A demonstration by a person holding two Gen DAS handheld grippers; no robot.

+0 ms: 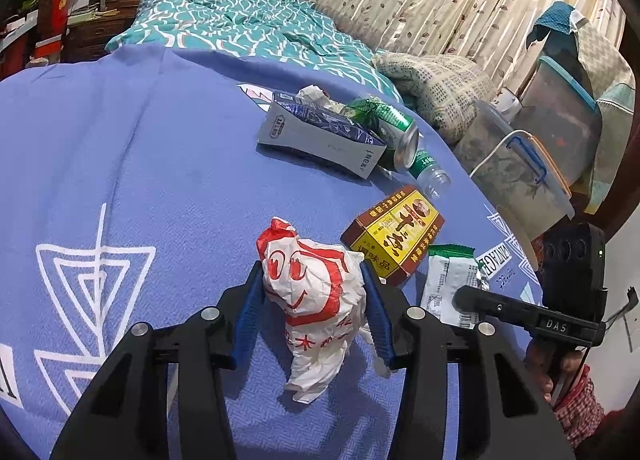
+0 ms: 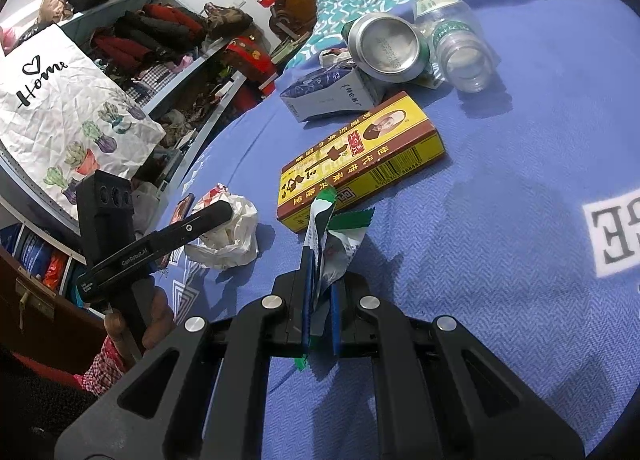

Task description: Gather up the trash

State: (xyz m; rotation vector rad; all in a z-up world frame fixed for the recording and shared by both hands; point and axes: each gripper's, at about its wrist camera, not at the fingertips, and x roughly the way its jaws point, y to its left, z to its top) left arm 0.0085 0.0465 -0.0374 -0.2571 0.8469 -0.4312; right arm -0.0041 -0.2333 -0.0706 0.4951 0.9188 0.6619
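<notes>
Two grippers: both black, hinged plastic with blue ribbed pads, over a blue woven bedspread (image 1: pixel 120 163) with white line patterns.
Left gripper (image 1: pixel 314 300): jaws about half open, pads pressing both sides of a crumpled white plastic bag (image 1: pixel 316 300) printed in red; the bag's thin, wrinkled film hung loose below the pads, just over the cloth.
Right gripper (image 2: pixel 320 280): jaws almost shut, pinching a flat, creased green-and-white foil wrapper (image 2: pixel 332 236) that stood up between the pads.
Seasoning box (image 2: pixel 360 163): rectangular yellow-and-brown cardboard, lying flat just beyond the wrapper.
Far trash: an open white-and-blue carton (image 1: pixel 320 135) on its side, a dented green aluminium can (image 1: pixel 394 131) touching it, a clear, capless plastic bottle (image 1: pixel 432 173) beside the can, and crumpled white paper (image 1: pixel 314 93) behind.
Right of the bed: lidded translucent plastic bins (image 1: pixel 516 175).
</notes>
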